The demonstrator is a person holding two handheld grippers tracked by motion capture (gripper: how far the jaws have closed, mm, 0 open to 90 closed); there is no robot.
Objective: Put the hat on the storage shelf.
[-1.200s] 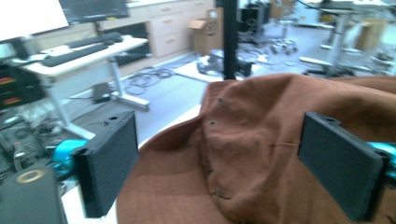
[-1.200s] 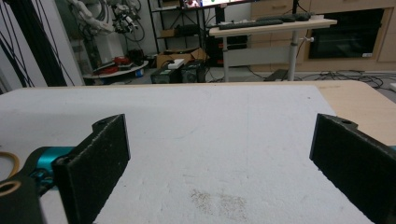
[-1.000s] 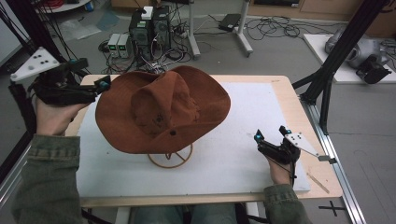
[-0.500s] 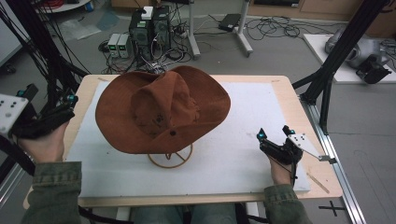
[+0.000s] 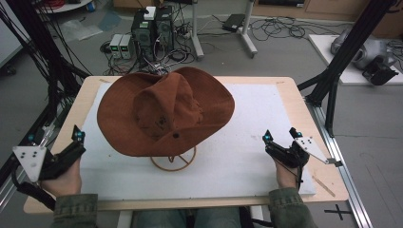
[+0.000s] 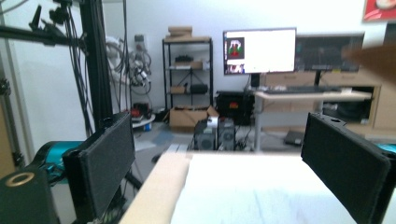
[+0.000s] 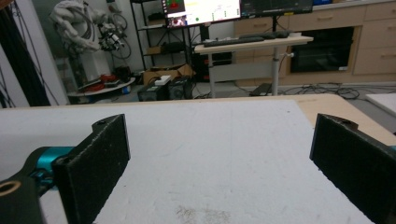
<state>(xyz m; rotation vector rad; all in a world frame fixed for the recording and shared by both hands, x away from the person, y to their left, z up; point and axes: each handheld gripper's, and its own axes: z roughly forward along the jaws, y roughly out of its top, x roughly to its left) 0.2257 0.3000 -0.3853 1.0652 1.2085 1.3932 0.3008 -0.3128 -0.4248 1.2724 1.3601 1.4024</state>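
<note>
A brown wide-brimmed hat (image 5: pixel 166 109) rests on a round wire stand (image 5: pixel 173 162) in the middle of the white mat (image 5: pixel 256 123). My left gripper (image 5: pixel 54 138) is at the table's near left edge, well left of the brim, open and empty. In the left gripper view its wide-apart jaws (image 6: pixel 224 158) frame the mat's left edge, and a blurred bit of the hat brim (image 6: pixel 373 56) shows at top right. My right gripper (image 5: pixel 279 135) rests on the mat's near right side, clear of the hat. In the right gripper view it (image 7: pixel 219 154) is open over bare mat.
The mat lies on a wooden table (image 5: pixel 304 109). Black frame posts stand off the left (image 5: pixel 52 80) and right (image 5: pixel 332 80) edges. A small wooden stick (image 5: pixel 325 185) lies at the near right corner. Computer boxes (image 5: pixel 152 28) and cables sit on the floor beyond.
My left gripper has pulled away from the hat's left brim, down toward the near left edge of the table. The hat and the right gripper have stayed put.
</note>
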